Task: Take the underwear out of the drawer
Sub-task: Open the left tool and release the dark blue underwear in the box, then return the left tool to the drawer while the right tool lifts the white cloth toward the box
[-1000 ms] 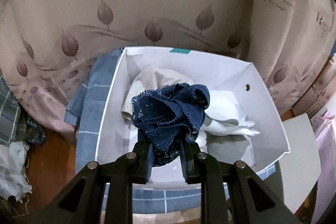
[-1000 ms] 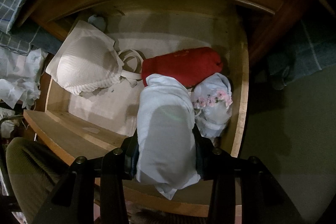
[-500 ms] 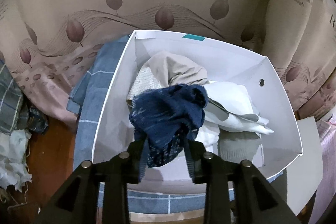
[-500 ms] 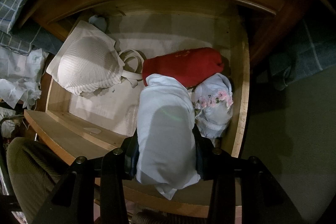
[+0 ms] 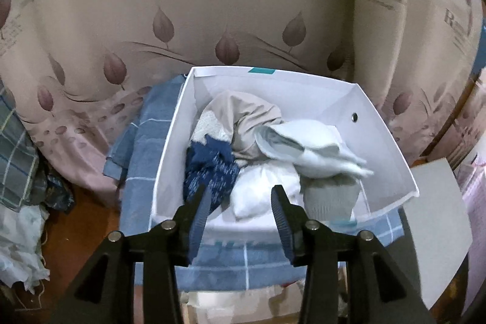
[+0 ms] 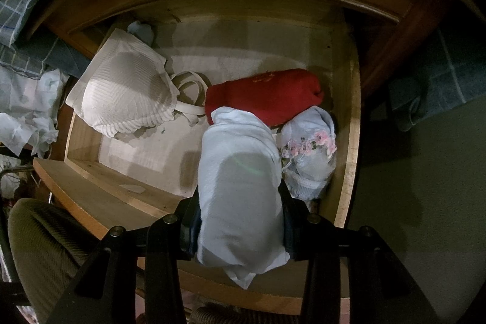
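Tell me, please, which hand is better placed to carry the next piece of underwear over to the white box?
Right. The right gripper is shut on the pale blue folded underwear above the drawer. The left gripper is open over the white box, the navy piece dropped.

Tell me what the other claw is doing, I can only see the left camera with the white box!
Observer: The right claw is shut on a pale blue folded garment above the wooden drawer.
Operator: What else is in the drawer?
Observer: A red garment lies near the back, partly behind the pale blue one.
Operator: Anything more?
Observer: A floral-trimmed piece sits by the right wall, and a white bra rests on the left.
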A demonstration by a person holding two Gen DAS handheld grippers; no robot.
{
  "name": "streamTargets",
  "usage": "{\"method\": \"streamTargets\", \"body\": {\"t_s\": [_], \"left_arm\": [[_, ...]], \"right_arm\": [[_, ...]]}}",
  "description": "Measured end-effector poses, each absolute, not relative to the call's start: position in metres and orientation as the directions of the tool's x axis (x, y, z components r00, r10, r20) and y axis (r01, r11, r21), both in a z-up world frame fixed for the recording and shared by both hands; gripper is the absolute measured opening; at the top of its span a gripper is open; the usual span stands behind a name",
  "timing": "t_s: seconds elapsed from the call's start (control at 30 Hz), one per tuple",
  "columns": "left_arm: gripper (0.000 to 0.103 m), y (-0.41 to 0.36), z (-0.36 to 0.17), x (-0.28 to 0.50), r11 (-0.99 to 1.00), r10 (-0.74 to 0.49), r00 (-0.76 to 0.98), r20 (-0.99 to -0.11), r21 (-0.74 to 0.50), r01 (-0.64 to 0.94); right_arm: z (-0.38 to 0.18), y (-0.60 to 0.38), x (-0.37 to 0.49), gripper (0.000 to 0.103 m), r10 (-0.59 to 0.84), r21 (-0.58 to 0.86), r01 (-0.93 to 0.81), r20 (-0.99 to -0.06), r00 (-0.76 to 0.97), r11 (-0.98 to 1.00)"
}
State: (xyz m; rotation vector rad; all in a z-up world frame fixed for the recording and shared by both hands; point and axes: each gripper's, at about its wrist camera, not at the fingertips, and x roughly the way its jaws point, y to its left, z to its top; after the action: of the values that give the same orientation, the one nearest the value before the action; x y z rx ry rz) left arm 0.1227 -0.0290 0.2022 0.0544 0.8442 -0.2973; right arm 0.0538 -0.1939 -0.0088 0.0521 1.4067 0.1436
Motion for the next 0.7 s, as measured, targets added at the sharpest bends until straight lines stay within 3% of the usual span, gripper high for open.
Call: {"method": "streamTargets", "body": {"t_s": [0.33, 0.7], "left_arm": [[0.046, 0.014, 0.152, 0.047, 0.985, -0.109, 0.676, -0.729, 0.013, 0.172], [0.046, 0.04, 0.037, 0.011, 0.997, -0.065, 0.544, -0.837, -0.027, 0.077]], "right_arm": [[-0.007, -0.193, 0.053, 0.038, 0.111, 0.1, -0.073, -0.979, 0.169, 0.992], [-0.005, -0.19, 0.052, 0.038, 0.065, 0.052, -0.077, -0.982, 0.179, 0.996]]}}
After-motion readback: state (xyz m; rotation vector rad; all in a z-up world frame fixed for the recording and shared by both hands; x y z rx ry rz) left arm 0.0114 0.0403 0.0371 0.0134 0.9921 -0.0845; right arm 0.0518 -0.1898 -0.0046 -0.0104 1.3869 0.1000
